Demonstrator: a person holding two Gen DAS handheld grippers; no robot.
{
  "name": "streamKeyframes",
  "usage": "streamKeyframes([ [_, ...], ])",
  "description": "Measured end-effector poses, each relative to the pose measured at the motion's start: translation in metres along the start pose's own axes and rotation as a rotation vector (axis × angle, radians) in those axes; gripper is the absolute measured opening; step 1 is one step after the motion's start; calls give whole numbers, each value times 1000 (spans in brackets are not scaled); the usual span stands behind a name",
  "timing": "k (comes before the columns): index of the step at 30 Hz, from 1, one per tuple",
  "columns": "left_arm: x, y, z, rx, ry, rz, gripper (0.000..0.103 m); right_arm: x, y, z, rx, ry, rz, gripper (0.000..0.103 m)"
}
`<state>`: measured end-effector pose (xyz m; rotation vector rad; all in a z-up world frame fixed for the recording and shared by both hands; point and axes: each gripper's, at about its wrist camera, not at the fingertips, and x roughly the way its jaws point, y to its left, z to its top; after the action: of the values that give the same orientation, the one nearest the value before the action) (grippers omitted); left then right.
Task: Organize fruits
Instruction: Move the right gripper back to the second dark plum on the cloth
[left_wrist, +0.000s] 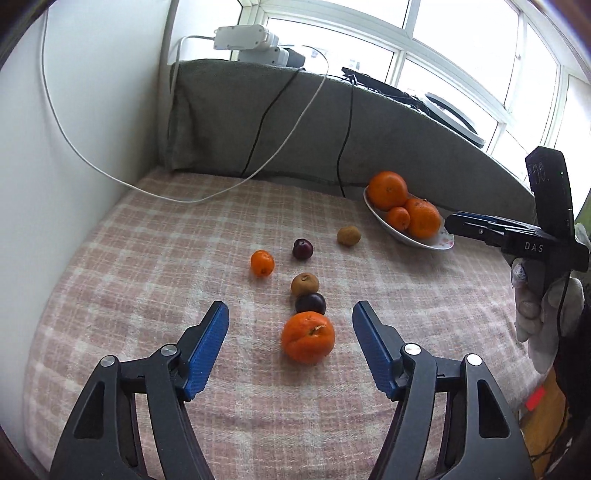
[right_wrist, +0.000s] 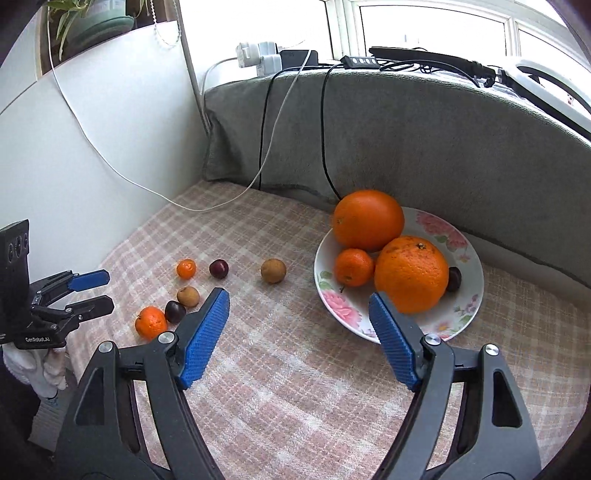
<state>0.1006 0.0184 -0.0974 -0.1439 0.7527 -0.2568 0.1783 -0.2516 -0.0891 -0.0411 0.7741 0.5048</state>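
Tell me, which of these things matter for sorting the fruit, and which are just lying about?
Part of the job:
plate with oranges
loose mandarin
small mandarin
plums
brown fruits
left gripper
right gripper

Just lying about:
white cable
chargers
potted plant

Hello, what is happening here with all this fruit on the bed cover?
A person holds a gripper in each hand and is sorting fruit on a checked blanket. The left gripper is open over a tangerine, not touching it. The right gripper is open and empty, in front of a floral plate that holds three oranges and a plum. Six small fruits lie loose on the blanket.
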Motion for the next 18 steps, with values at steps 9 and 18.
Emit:
streamKeyframes([
  [9,16,-8,-13,5,50,-40,60,35,24,6,-41,75,33,65],
  [18,26,-9,-17,7,68,-51,55,73,49,20,-84,120,72,49],
])
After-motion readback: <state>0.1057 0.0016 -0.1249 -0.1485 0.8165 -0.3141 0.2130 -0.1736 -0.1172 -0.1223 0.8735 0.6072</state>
